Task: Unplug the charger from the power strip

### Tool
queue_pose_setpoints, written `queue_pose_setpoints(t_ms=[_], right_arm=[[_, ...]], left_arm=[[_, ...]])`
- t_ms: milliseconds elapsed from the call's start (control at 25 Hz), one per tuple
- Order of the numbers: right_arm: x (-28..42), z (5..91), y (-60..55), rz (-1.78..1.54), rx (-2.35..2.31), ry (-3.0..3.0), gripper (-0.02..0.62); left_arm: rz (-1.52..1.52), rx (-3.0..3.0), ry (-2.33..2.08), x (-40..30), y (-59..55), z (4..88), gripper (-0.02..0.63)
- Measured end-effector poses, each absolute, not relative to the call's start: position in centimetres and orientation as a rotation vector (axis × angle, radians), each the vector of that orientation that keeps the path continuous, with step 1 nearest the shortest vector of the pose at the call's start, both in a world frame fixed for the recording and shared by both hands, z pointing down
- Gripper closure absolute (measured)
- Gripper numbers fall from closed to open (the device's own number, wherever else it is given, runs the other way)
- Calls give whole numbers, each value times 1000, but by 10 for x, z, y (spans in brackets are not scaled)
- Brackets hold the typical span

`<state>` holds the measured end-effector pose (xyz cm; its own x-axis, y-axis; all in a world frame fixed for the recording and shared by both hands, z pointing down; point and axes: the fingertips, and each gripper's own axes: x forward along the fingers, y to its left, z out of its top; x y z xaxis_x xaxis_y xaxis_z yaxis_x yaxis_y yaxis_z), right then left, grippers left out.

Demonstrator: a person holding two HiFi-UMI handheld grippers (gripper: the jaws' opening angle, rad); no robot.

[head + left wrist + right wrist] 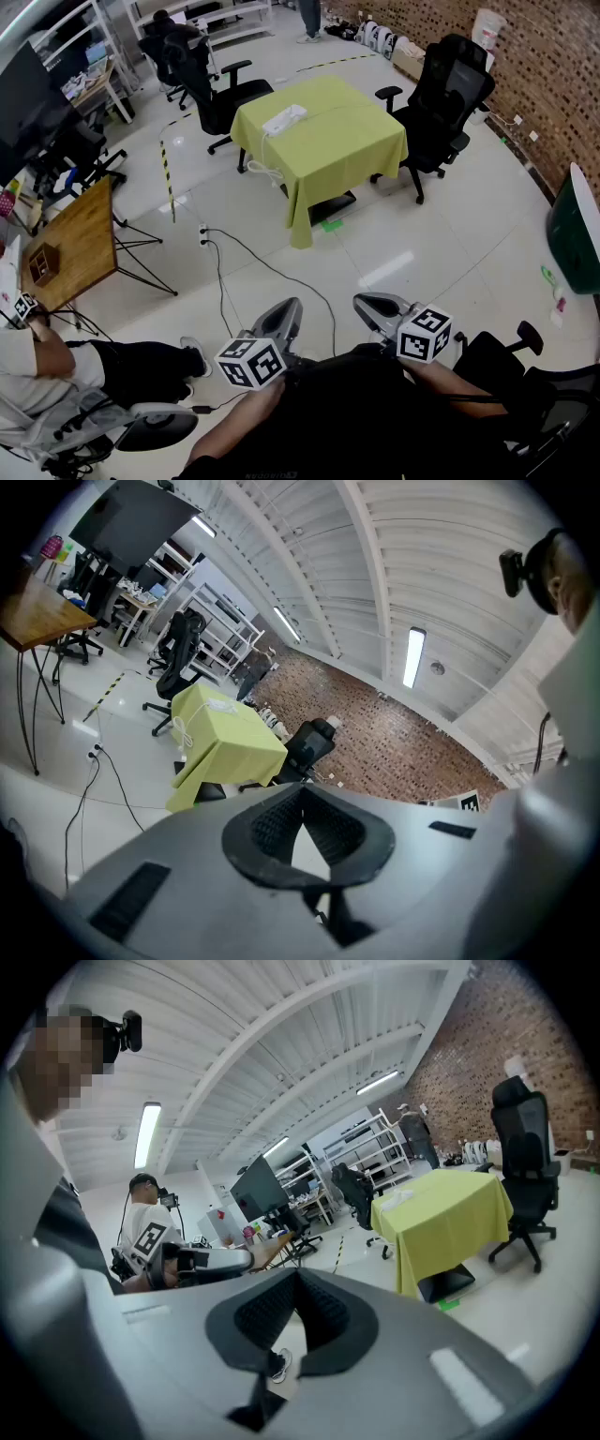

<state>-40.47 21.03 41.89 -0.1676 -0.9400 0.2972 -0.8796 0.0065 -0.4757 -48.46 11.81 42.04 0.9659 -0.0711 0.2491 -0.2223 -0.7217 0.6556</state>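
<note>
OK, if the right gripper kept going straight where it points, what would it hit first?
Probably the floor: the right gripper tilts slightly down, and nothing stands close ahead. The green-clothed table is far off.

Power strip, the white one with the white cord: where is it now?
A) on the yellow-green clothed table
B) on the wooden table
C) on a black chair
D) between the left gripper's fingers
A: the white power strip lies on top of the yellow-green clothed table, its cord hanging over the near edge.
</note>
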Motion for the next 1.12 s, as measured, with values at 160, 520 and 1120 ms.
queue_pose_setpoints(t_ms=[160,520,1120], right_arm=[[-403,423,214,-875,-1960,2149,594],[-399,421,219,-875,-1952,2152,594],[-362,420,240,-876,-1893,2207,593]], left_arm=[[260,2370,-207,-484,121,424,601],[261,2367,-208,-479,127,421,601],[254,2350,-269,-443,153,421,601]])
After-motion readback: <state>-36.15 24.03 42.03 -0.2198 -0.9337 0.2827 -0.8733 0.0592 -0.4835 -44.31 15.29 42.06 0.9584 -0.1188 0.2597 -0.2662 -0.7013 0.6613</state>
